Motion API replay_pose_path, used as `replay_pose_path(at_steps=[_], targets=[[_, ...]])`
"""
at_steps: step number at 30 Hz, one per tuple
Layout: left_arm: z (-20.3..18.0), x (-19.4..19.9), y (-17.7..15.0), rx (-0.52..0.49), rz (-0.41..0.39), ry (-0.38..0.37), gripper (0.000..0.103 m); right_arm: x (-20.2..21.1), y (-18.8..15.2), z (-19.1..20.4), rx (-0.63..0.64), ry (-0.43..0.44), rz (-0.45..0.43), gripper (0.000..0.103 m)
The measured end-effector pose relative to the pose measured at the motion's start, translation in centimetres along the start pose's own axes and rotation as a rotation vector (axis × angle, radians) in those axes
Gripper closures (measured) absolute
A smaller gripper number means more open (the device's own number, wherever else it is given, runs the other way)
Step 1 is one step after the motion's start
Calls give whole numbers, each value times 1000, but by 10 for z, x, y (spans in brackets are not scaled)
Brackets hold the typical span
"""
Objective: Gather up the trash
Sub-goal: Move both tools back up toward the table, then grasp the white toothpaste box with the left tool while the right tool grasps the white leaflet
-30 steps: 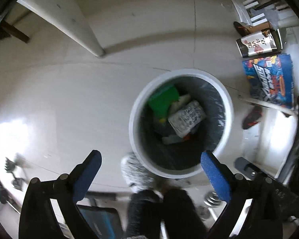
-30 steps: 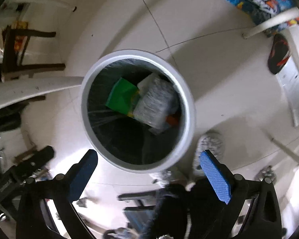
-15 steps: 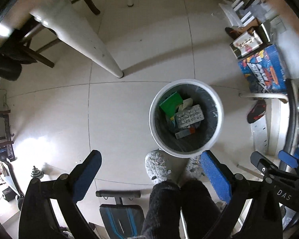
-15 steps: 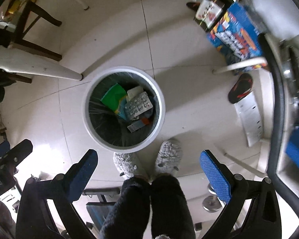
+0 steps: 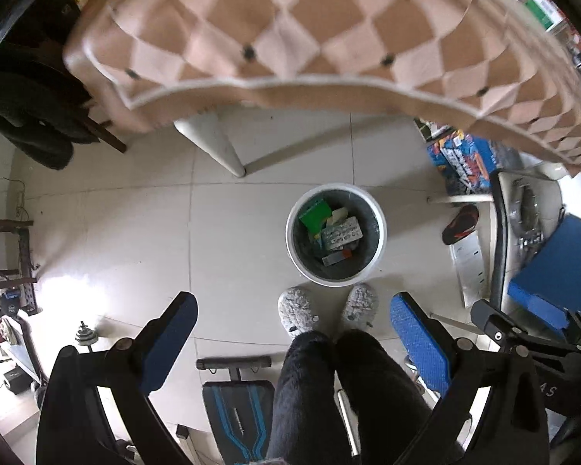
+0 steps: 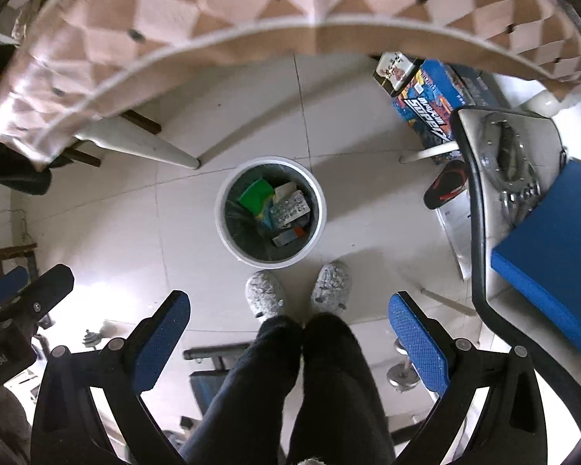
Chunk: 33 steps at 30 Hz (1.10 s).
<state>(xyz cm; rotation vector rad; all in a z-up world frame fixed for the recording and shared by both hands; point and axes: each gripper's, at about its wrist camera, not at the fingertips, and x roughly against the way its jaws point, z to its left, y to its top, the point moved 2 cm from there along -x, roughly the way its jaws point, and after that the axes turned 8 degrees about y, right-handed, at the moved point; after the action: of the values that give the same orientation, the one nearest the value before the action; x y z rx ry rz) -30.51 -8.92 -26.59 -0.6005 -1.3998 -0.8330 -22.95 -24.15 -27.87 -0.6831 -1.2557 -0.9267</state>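
Note:
A white round bin (image 5: 379, 248) (image 6: 221, 232) with a dark liner stands on the tiled floor far below both grippers. Inside lie a green packet (image 5: 313, 219) (image 6: 255, 195), a silver blister pack (image 5: 341, 233) (image 6: 290, 208) and other scraps. My left gripper (image 5: 293, 339) is open and holds nothing, with blue pads wide apart. My right gripper (image 6: 289, 335) is likewise open and bare. The person's grey slippers (image 5: 296, 312) (image 6: 265, 296) stand just in front of the bin.
A table with a checked tan cloth (image 5: 310, 31) (image 6: 251, 7) overhangs the top of both views, its white leg (image 5: 213, 143) near the bin. A chair with a blue cushion (image 6: 542, 248), a blue box (image 5: 464, 162), a black-and-red slipper (image 6: 445, 188), a weight bench (image 5: 236, 399) and dumbbells surround the spot.
Both grippers have risen well away from the bin, which now looks much smaller. The tablecloth edge has come into view at the top. Both stay open.

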Motion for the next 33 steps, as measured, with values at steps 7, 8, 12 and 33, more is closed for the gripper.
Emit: replay_pose_path(at_steps=[7, 8, 12, 33], targets=[[9, 68, 35, 30, -75, 23, 1, 81, 32, 17, -48, 95, -76, 0], [7, 76, 47, 34, -91, 27, 1, 92, 43, 18, -56, 109, -89, 0], [-2, 102, 102, 36, -151, 38, 1, 127, 101, 15, -86, 131, -155, 0], [-177, 47, 551, -421, -187, 269, 2, 128, 597, -140, -15, -159, -37, 0]])
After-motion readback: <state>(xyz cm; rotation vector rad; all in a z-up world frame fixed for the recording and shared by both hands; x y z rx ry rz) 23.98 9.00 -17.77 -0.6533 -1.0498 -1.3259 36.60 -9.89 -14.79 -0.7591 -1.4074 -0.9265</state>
